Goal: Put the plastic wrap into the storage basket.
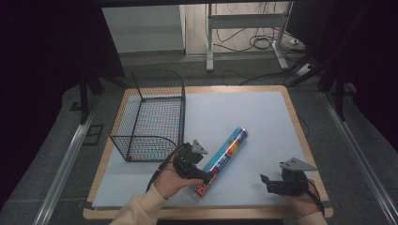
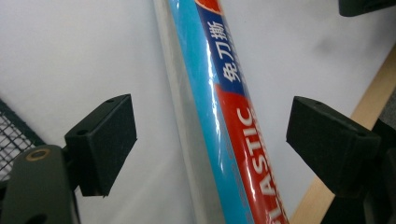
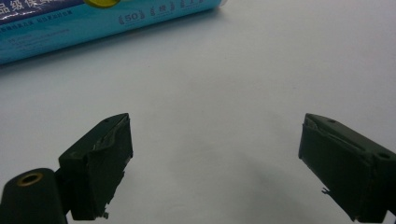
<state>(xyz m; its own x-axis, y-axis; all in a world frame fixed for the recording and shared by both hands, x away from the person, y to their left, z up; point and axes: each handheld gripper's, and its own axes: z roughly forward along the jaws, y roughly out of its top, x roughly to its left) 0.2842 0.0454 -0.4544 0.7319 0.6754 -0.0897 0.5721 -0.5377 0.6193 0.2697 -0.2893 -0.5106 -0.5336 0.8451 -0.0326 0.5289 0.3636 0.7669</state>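
Left gripper view: jaws wide apart astride the roll (image 2: 224, 116) (untouched).

Blue-red wrap roll (image 1: 222, 161) flat, diagonal

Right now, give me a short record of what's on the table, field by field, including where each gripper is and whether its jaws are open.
surface: pale sheet on a wooden board
roll: blue and red plastic wrap roll, lying flat, slanting from near edge toward the middle
basket: black wire basket, far left, nothing seen inside
left gripper: over the near end of the roll, jaws open either side of it, not touching
right gripper: near right corner, jaws open over bare sheet, apart from the roll
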